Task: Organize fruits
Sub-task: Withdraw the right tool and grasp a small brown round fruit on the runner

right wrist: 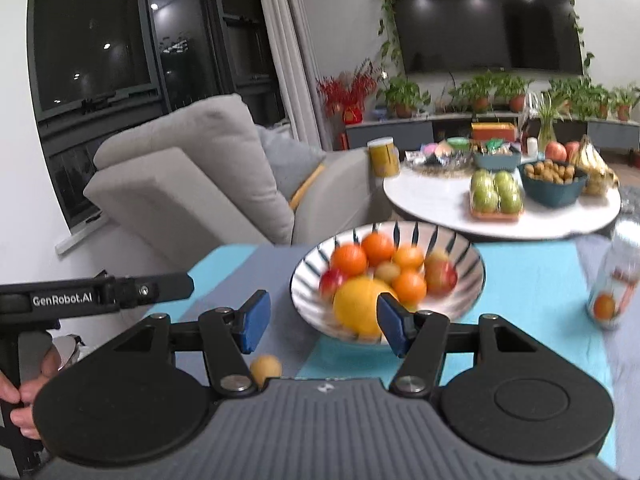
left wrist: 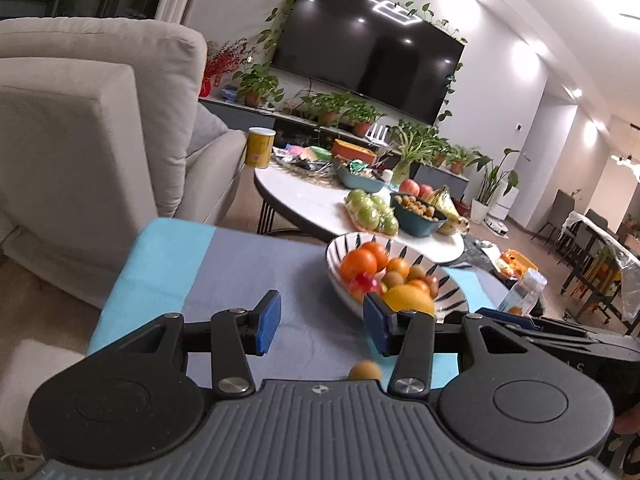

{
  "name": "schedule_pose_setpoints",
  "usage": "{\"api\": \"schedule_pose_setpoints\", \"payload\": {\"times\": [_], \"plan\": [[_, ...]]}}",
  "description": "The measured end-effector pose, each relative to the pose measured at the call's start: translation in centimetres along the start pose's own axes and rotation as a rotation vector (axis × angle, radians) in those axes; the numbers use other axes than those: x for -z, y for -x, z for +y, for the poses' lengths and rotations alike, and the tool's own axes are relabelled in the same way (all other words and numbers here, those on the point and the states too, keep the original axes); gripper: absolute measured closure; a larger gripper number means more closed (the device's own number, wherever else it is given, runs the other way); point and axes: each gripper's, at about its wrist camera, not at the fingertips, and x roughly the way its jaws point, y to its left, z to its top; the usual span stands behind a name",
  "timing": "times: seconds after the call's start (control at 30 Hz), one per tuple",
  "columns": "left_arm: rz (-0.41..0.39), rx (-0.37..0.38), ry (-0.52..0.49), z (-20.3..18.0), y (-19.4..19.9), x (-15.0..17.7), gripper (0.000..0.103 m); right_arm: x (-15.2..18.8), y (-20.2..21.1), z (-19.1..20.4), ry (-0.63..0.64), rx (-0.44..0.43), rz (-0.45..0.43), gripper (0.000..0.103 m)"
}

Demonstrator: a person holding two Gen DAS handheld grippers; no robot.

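We hold both tongs, left gripper and right gripper, apart and empty, just short of the striped fruit bowl, ready for the small loose fruit lying below them.

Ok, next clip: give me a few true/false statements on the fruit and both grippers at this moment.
1. The striped bowl holds oranges and a large yellow fruit. True.
2. The left gripper grips a fruit. False: nothing sits between its blue pads.
3. A small round yellow-brown fruit lies loose on the cloth, outside the bowl. True.
4. The right gripper is shut. False: it is open and empty.
5. The green apples lie in the striped bowl. False: they sit on the round white table behind.
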Motion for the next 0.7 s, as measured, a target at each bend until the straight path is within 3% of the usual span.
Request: {"api": "schedule_pose_setpoints", "payload": {"times": [0.7], "plan": [[0.077,0.001,0.018,0.0,0.4,2.9,0.058,4.0,-0.4,3.0,0.009,-0.034,0.114,0.042]]}}
